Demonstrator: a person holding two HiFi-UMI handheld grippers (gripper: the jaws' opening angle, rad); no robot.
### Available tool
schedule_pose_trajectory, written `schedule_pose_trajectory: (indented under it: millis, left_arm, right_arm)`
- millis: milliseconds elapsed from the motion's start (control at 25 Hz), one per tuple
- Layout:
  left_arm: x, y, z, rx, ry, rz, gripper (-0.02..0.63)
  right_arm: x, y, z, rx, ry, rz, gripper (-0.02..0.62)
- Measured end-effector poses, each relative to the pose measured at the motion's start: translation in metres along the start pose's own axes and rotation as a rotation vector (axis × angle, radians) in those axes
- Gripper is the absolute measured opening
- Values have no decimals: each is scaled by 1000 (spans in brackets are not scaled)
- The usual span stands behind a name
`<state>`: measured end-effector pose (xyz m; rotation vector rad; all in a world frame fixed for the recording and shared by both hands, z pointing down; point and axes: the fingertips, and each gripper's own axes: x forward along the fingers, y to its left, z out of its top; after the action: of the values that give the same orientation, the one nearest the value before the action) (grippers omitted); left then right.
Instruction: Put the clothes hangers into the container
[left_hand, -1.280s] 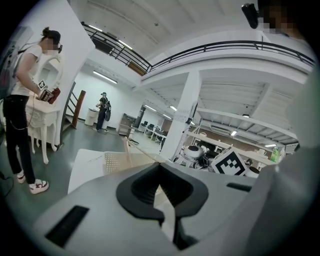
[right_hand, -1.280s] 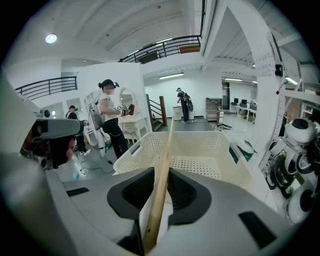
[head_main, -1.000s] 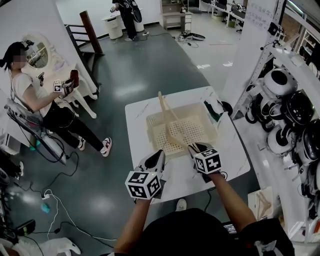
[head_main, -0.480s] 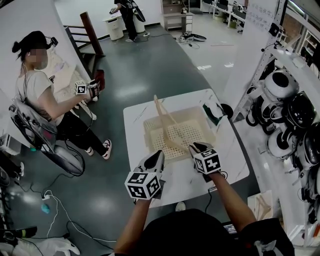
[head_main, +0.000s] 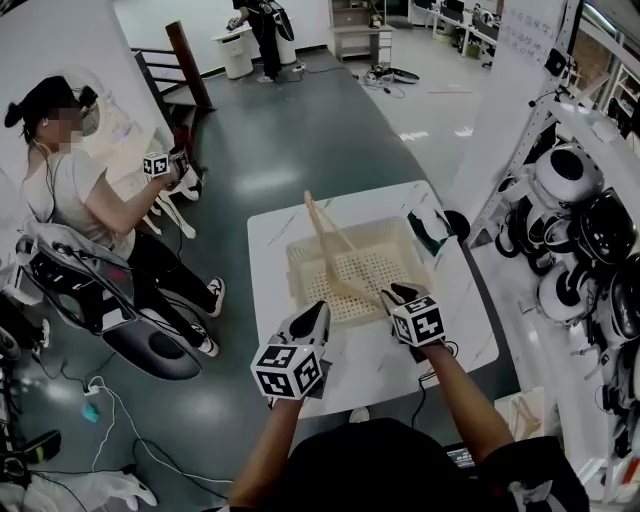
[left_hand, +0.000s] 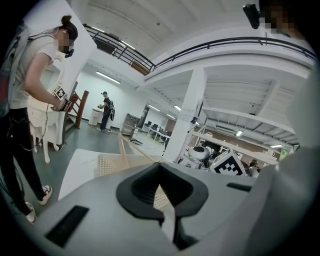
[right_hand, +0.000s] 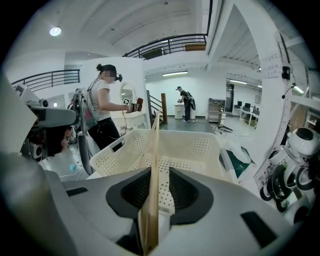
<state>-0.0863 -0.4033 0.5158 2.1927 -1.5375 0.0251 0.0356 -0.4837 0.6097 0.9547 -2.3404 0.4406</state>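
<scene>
Hanger clamped at the container's front rim
The left gripper (head_main: 315, 318) sits just before the container (head_main: 293, 272), jaws together on nothing. The right gripper (head_main: 392, 297) pinches the clothes hanger (head_main: 322, 228), which slants up inside toward the container's far-left corner.

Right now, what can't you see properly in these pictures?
- Hanger, right gripper view: its near end disappears between the jaws of the right gripper.
- Basket, left gripper view: mostly hidden behind the body of the left gripper.
- Green-and-white thing beyond the basket, head view: too small to name.
</scene>
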Motion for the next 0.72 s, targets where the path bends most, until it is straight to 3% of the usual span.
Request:
schedule_pose_trajectory:
  millis: [720]
  left_arm:
    - [-3,-8,-1,22,9,-8,5]
  right_arm:
    - [-15,1,8,-22,-53,8,106]
